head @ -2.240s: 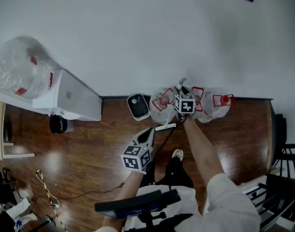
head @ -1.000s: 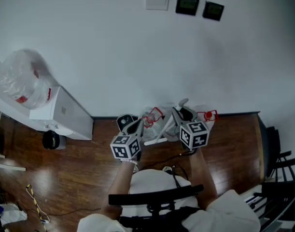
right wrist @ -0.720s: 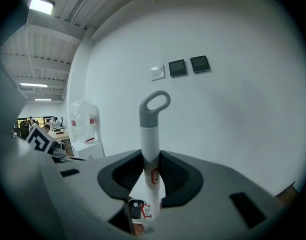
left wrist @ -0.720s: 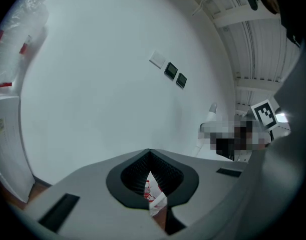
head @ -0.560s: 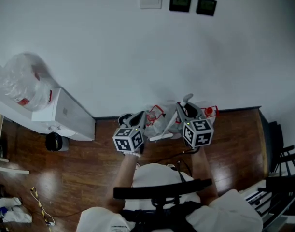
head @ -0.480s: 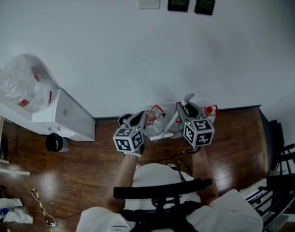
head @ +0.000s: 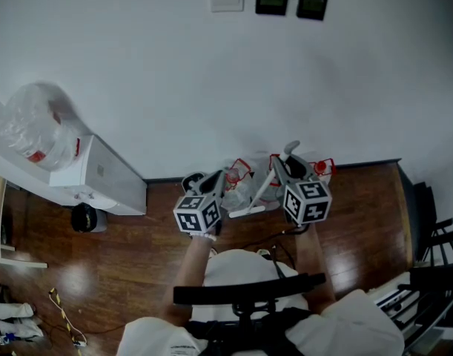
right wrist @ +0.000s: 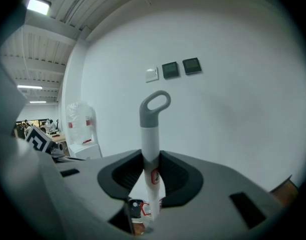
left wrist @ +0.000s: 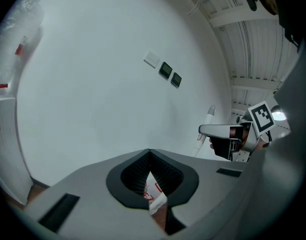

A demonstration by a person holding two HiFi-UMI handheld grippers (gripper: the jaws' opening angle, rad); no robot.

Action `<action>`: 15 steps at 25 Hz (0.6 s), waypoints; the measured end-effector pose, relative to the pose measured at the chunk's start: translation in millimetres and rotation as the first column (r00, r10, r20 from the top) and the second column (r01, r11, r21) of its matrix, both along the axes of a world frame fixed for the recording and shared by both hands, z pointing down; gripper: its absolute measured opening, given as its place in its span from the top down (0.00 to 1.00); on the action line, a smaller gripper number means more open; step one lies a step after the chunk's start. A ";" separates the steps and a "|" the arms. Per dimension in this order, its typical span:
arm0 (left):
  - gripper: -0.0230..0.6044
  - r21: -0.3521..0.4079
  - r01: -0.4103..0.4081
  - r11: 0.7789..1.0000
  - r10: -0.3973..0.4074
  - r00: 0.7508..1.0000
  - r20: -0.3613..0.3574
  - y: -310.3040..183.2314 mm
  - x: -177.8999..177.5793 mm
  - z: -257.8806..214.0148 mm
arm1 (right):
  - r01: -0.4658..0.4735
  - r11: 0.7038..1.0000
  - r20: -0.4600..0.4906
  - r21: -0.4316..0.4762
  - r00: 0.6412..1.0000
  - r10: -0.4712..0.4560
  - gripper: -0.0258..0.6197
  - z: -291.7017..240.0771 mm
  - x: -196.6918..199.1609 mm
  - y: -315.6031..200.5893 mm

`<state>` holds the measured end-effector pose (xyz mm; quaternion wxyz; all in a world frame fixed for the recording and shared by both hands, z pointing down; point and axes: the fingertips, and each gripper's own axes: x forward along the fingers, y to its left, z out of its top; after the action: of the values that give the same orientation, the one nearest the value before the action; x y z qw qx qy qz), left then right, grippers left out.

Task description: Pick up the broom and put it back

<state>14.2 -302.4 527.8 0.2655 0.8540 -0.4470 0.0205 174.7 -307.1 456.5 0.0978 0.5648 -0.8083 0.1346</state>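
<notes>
Broom handle [right wrist: 150, 129] upright, clamped in right tool [right wrist: 151, 158]; left tool [left wrist: 149, 155] closed, empty

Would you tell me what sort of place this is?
Probably an office: a water dispenser topped by a bottle, wall-mounted control panels, and a wood floor.

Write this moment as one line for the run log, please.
right gripper: shut on broom, loop end up | left gripper: shut, empty | task: put-back not yet done
</notes>
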 end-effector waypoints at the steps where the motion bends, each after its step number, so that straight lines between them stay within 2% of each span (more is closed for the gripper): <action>1: 0.98 0.000 0.001 1.000 -0.001 1.000 0.000 0.6 -0.3 -0.2 | 0.000 1.000 0.002 0.000 1.000 0.000 0.76 -0.3 0.2 0.4; 15: 0.98 -0.013 0.030 0.999 -0.030 1.000 -0.006 14.2 -15.2 4.0 | 0.019 0.999 0.000 -0.027 1.000 -0.019 0.76 14.2 -11.3 3.6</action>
<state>-0.9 -288.2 531.8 0.2725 0.8456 -0.4586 0.0168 163.5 -303.5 470.7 0.1067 0.5556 -0.8118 0.1447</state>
